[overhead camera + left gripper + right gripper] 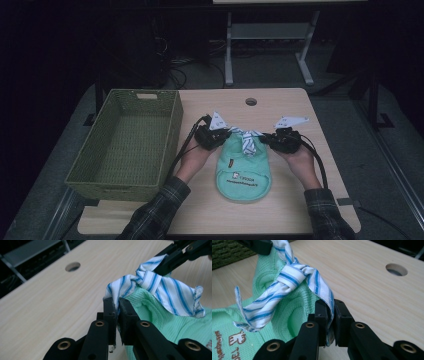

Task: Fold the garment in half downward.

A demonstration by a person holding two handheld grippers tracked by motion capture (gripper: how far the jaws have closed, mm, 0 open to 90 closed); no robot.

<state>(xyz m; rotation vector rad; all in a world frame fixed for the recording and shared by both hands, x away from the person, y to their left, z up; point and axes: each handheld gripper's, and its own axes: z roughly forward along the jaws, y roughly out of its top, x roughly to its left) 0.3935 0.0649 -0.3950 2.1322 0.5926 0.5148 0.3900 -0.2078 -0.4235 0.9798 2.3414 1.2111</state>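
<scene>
Two grippers, left gripper (231,133) and right gripper (263,137), levelled inward, each clamped on striped collar (248,140) of green garment (243,170); printed lettering illegible.

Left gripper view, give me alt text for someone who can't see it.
The left gripper is shut on the collar of a blue-and-white striped tie attached to a mint green pet shirt, which lies on a light wooden table. At the upper right, the right gripper holds the collar's other side. A round hole shows in the tabletop.
</scene>
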